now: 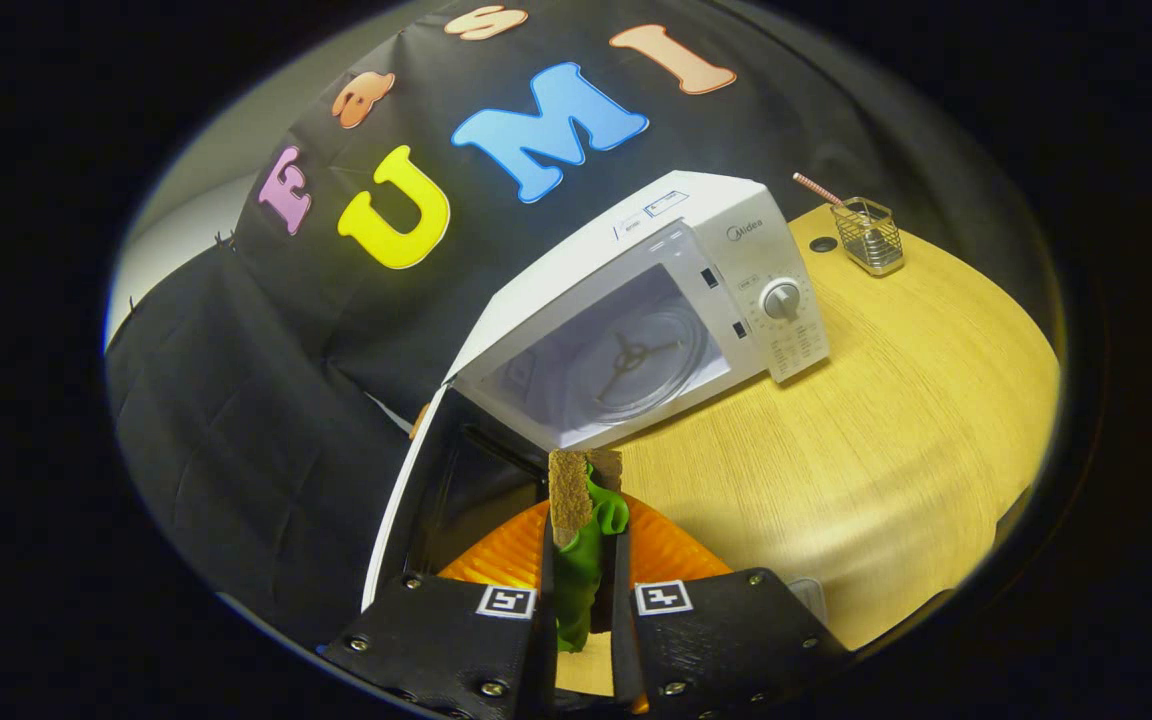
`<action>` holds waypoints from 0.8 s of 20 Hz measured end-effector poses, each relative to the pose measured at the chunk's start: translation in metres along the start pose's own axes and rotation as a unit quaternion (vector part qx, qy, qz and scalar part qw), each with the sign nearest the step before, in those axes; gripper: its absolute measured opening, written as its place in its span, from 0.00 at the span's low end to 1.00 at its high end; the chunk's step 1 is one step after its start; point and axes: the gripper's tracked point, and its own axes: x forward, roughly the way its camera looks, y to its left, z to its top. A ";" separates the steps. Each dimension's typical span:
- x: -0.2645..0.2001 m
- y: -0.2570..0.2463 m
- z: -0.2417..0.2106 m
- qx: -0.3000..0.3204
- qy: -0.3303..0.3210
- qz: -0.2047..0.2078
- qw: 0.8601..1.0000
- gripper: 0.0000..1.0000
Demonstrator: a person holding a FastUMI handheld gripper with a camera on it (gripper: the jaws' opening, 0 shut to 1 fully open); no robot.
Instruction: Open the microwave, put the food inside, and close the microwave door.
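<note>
Tool [581,600] clamped on green toy food [581,575], above orange plate [506,550]. White microwave [676,290] ahead on wooden surface [886,420], door [416,490] open.

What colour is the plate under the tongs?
Orange, ribbed plate, seen best in the gripper view.

The tongs [581,600] have two flat, wide blocks side by side. Each block has a bumpy top and small round silver screws near its corners. Each one also has a little white square sticker with a dark, blocky mark.
</note>
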 end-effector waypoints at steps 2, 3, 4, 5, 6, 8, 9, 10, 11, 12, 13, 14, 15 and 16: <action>0.015 0.009 0.004 0.010 -0.012 0.003 1.000 0.22; 0.023 0.013 0.005 0.014 -0.018 0.004 1.000 0.21; 0.032 0.017 0.007 0.018 -0.026 0.004 1.000 0.22; 0.039 0.024 -0.003 0.021 -0.032 0.003 0.999 0.22; 0.045 0.025 -0.002 0.025 -0.039 0.001 0.999 0.22; 0.063 0.027 0.003 0.037 -0.058 -0.003 0.998 0.22; 0.070 0.029 0.005 0.044 -0.067 -0.001 0.997 0.22; 0.077 0.032 0.009 0.052 -0.078 0.001 0.996 0.22; 0.082 0.032 0.012 0.061 -0.091 0.002 0.994 0.22; 0.089 0.032 0.017 0.067 -0.104 0.000 0.992 0.22; 0.096 0.031 0.021 0.072 -0.116 -0.004 0.991 0.22; 0.102 0.030 0.025 0.076 -0.127 -0.008 0.989 0.22; 0.107 0.030 0.029 0.080 -0.136 -0.010 0.987 0.22; 0.113 0.030 0.032 0.085 -0.143 -0.011 0.986 0.22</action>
